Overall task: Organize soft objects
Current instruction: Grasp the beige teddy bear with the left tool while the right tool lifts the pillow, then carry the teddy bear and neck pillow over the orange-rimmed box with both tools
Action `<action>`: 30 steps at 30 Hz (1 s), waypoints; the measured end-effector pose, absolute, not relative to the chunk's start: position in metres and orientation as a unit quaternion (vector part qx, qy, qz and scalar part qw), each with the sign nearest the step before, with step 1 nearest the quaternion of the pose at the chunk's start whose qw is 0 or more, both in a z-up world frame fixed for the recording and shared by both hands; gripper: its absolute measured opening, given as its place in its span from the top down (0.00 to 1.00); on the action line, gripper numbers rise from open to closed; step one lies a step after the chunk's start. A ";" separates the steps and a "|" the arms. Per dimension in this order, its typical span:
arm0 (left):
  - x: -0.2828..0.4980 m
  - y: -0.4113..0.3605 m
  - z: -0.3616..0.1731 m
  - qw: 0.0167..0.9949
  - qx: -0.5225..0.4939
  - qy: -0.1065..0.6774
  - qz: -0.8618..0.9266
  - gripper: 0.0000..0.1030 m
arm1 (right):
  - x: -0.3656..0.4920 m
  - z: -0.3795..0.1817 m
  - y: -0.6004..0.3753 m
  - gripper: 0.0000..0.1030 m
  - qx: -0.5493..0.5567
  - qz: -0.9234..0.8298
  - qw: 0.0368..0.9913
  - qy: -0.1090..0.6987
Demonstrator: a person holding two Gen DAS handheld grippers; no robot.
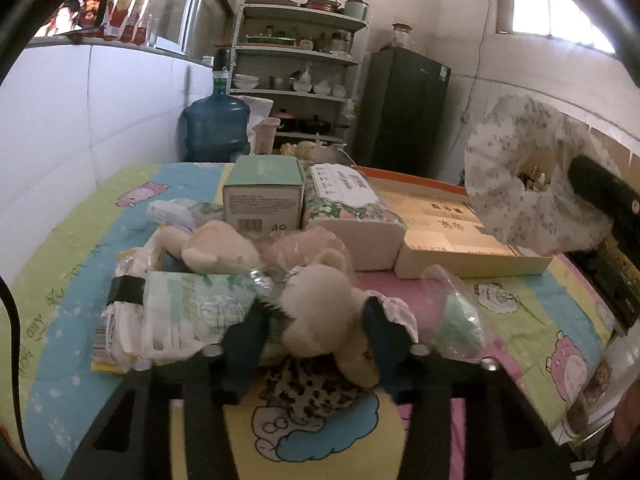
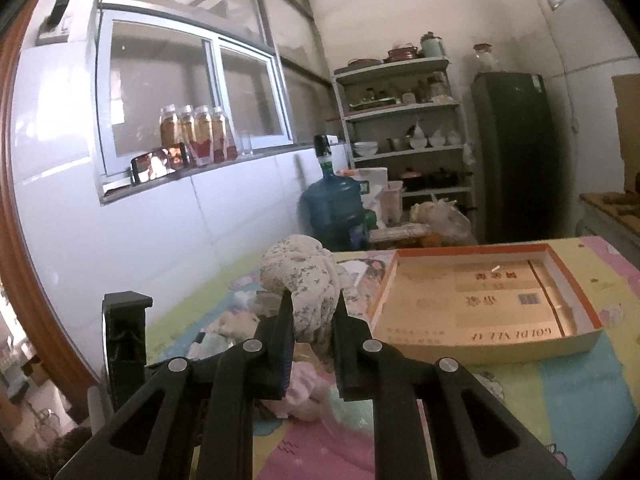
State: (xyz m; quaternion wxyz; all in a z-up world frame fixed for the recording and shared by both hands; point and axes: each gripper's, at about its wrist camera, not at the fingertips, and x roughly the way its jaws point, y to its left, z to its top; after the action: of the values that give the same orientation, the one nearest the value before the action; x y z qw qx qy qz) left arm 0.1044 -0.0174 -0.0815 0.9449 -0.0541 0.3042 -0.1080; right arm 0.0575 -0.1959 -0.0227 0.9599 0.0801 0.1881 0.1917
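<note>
The shallow cardboard box [image 2: 480,312], at centre right of the right wrist view, is lying with no soft object visible in it, so the sorting is looking barely begun; the right gripper [image 2: 312,304] is pinching a floral cloth bundle [image 2: 304,276] narrowly between its pads, lifted above the table [image 2: 580,380] and left of the box; in the lower middle of the left wrist view the left gripper [image 1: 316,320] is sitting half closed around a cream plush toy [image 1: 316,308], contact unclear; another plush [image 1: 216,248], tissue packs [image 1: 184,312] and bagged items are waiting in the pile.
</note>
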 end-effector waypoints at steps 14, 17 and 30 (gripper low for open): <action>0.077 -0.014 -0.054 0.956 -0.073 0.254 -0.127 0.75 | 0.057 -0.030 -0.204 0.84 0.092 0.187 0.957 0.201; 0.071 -0.016 -0.040 0.960 -0.069 0.237 -0.132 0.75 | 0.053 -0.026 -0.208 0.84 0.097 0.184 0.959 0.194; 0.074 -0.049 0.014 0.969 -0.046 0.189 -0.151 0.75 | 0.041 -0.003 -0.251 0.84 0.094 0.140 0.973 0.157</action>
State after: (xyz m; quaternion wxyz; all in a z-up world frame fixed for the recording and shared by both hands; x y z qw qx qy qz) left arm 0.0744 -0.0490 0.0141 0.9693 -0.0465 0.1887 -0.1507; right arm 0.0407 -0.2510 -0.0031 0.9731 0.0940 0.1571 0.1396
